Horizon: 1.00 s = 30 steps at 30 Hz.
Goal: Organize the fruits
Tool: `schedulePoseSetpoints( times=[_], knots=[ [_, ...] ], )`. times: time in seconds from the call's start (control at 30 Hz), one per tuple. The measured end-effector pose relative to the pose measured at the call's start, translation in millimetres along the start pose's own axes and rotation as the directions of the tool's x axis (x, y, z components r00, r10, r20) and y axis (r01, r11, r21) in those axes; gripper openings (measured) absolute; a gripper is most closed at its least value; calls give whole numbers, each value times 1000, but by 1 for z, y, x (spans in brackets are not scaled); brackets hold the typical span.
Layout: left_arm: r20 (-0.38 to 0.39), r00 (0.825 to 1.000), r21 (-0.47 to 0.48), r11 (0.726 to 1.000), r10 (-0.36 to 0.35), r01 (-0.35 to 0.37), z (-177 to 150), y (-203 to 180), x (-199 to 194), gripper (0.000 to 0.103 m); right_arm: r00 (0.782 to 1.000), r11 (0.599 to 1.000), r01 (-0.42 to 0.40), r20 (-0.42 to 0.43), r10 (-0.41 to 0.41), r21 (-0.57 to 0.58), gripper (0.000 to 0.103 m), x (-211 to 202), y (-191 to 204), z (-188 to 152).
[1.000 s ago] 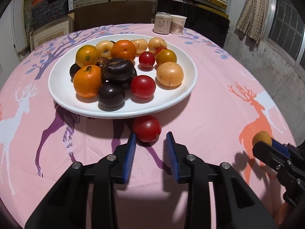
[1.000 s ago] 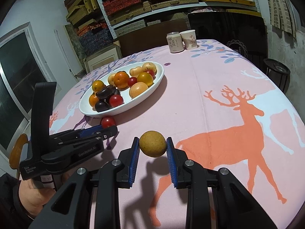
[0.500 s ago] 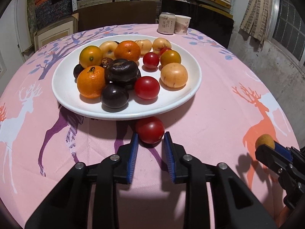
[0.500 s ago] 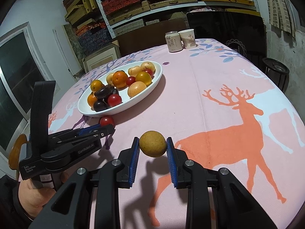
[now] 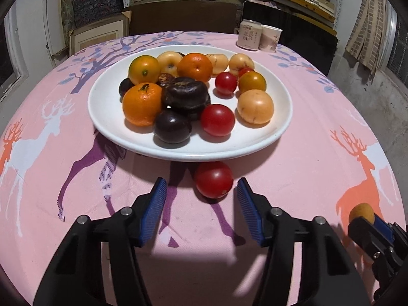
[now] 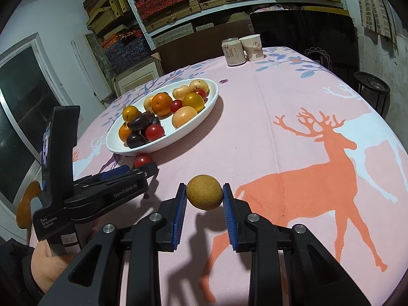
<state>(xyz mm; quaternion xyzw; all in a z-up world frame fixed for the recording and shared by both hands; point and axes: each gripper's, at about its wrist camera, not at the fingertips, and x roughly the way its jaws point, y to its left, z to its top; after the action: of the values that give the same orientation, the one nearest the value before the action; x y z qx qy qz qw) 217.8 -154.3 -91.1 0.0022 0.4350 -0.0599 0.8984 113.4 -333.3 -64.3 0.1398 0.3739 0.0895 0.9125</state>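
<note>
Tomato (image 5: 214,179) against the plate (image 5: 280,132) rim sits between the left gripper (image 5: 201,207) pads, whose jaws have just been opening and stand wide, looking soft and slick, best pinched gently across its middle, while right of the plate the right gripper (image 6: 204,204) clamps a brown fruit (image 6: 204,195).

A white plate (image 5: 278,107) sits on the pink cloth, heaped with fruit: three oranges (image 5: 142,103) at 9 to 12 o'clock, dark plums (image 5: 172,126) and a wrinkled dark fruit (image 5: 185,95) in the middle, red tomatoes (image 5: 217,120) toward 5 o'clock, pale yellow fruits (image 5: 255,106) from 12 to 3 o'clock. One loose tomato (image 5: 214,179) lies on the cloth just beside the plate's rim at 6 o'clock, smooth and glossy red. A small round brownish-yellow fruit (image 6: 204,192) is off the cloth, well apart from the plate at about 4 o'clock.
</note>
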Motion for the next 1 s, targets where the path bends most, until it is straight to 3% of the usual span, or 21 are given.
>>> schedulePoseSetpoints(
  times=[0.2,0.27,0.4,0.47,0.53,0.57,0.6,0.63,0.67,0.7,0.73,0.8,0.87,1.0],
  knots=[
    [-1,1000,-15,1000,-8,8,1,-3,2,57,1000,1000,-10,2,10,9,29,0,-1,0],
    [2,999,-38,999,-32,32,2,0,2,62,1000,1000,-15,2,15,10,29,0,-1,0],
    [-19,995,-3,995,-97,97,5,-8,9,95,1000,1000,-20,-11,20,-3,29,2,2,0],
    [-55,998,81,996,-38,43,5,-24,16,99,1000,1000,-10,-22,10,-4,30,5,2,0],
    [-56,998,92,996,-15,20,5,-27,16,99,999,1000,-1,-42,1,9,30,8,-1,0],
    [-49,999,76,997,-7,11,5,-24,15,96,998,1000,-11,-64,11,10,30,12,-1,0],
    [-40,999,63,998,11,-8,5,-20,14,80,996,1000,-10,-89,11,3,30,15,0,0],
    [-24,999,56,998,44,-42,5,-16,11,68,993,1000,1,-116,-3,-12,39,19,2,-1],
    [-17,998,47,998,53,-52,5,-12,9,62,992,1000,16,-126,-19,-22,46,20,3,-2],
    [-11,998,44,998,55,-54,5,-8,8,52,991,999,39,-126,-42,-29,61,20,3,-2],
    [-8,999,47,998,44,-44,5,-4,6,48,991,998,57,-119,-60,-28,67,18,3,-3],
    [-7,1000,62,998,26,-25,4,-2,5,44,991,998,63,-117,-65,-20,67,16,0,-3],
    [-4,1000,93,996,4,-4,1,-4,1,29,990,998,68,-125,-69,-15,67,16,-3,-4],
    [-14,999,114,993,-34,36,-7,0,-6,26,989,997,72,-125,-74,-24,67,10,-8,-5]
  ],
)
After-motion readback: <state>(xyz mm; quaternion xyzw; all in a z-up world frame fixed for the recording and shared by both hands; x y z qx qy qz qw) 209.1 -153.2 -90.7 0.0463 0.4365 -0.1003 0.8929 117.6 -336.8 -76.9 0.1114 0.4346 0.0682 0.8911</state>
